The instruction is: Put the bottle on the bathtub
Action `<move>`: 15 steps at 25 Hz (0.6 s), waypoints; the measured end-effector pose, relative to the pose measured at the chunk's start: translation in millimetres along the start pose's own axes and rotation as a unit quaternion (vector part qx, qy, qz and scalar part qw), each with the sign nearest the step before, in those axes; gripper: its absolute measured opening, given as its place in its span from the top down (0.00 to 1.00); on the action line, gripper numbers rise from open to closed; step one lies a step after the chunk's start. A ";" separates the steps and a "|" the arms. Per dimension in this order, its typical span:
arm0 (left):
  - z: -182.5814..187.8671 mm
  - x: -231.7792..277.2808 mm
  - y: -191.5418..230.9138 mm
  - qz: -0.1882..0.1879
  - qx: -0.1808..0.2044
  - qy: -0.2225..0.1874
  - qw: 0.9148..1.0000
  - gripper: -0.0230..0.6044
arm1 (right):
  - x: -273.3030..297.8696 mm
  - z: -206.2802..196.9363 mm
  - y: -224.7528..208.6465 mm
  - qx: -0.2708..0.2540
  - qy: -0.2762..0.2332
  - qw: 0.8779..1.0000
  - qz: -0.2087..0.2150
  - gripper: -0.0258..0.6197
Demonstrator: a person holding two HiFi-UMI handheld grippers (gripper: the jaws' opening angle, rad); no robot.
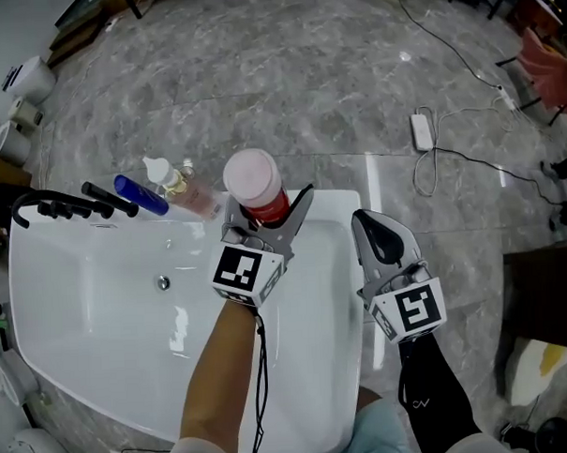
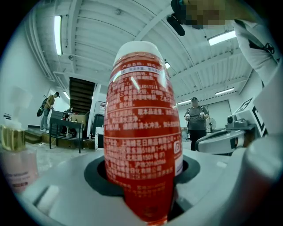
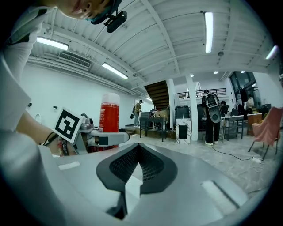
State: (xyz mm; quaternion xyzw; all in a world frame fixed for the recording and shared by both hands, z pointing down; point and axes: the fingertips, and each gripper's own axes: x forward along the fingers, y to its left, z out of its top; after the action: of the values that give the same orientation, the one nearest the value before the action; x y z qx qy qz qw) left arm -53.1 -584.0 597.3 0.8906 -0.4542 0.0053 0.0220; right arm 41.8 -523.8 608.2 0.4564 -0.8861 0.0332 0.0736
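The red bottle (image 1: 258,189) with its pale cap stood upright, clamped low on its body between the jaws of the left gripper (image 1: 269,206), over the far rim of the white bathtub (image 1: 100,313), at about 1 o'clock from the drain (image 1: 162,283). Whether its base touched the rim could not be told. In the left gripper view the bottle (image 2: 141,132) filled the gap between the jaws. It looked like stiff, glossy plastic, probably light but slippery and top-heavy, so a hold around the lower body seemed soundest. At 9 o'clock from it, on the same rim, lay a clear pump bottle (image 1: 190,189), a blue tube (image 1: 139,194) and a black tap (image 1: 62,207). The right gripper (image 1: 370,228) hung at 4 o'clock, jaws closed on nothing, above the tub's right edge.
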 end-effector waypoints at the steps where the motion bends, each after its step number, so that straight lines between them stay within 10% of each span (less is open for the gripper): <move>1: -7.5 5.9 1.5 0.001 0.000 0.000 1.000 0.52 | 2.7 -5.7 -4.6 0.003 -0.001 1.000 0.000 0.92; 15: -75.5 35.5 24.2 0.045 0.000 0.002 0.999 0.52 | 11.5 -66.0 -27.0 0.036 0.008 0.999 0.005 0.92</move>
State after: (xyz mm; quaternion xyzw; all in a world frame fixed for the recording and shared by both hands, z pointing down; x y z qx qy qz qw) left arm -51.1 -623.6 674.6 0.8694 -0.4934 0.0083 0.0230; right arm 63.8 -540.4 675.0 0.4542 -0.8860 0.0687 0.0637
